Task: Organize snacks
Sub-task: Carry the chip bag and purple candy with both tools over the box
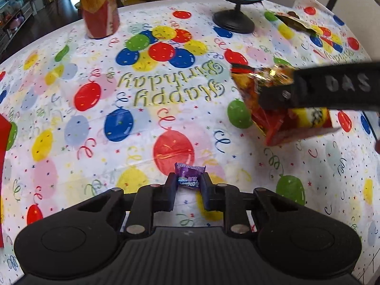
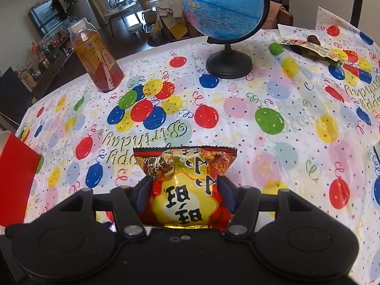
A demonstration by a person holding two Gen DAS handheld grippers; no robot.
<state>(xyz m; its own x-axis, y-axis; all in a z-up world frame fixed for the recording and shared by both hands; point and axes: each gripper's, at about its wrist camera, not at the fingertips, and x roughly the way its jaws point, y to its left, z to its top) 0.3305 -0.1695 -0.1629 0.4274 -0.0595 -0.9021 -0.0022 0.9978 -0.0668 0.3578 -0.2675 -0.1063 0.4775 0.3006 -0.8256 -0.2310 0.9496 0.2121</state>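
My left gripper (image 1: 188,185) is shut on a small purple candy (image 1: 190,175) and holds it just above the balloon tablecloth (image 1: 99,147). My right gripper (image 2: 186,185) is shut on a red and yellow snack bag (image 2: 187,185); the bag also shows in the left wrist view (image 1: 280,109), at the right, held by the right gripper's fingers (image 1: 315,90). A dark green and gold snack packet (image 2: 311,47) lies at the far right of the table; it also shows in the left wrist view (image 1: 296,21). A red box (image 2: 16,178) stands at the left edge.
A globe on a black stand (image 2: 228,23) stands at the back middle. An orange drink bottle (image 2: 95,57) stands at the back left. The table edge curves along the far side, with chairs and a living room behind.
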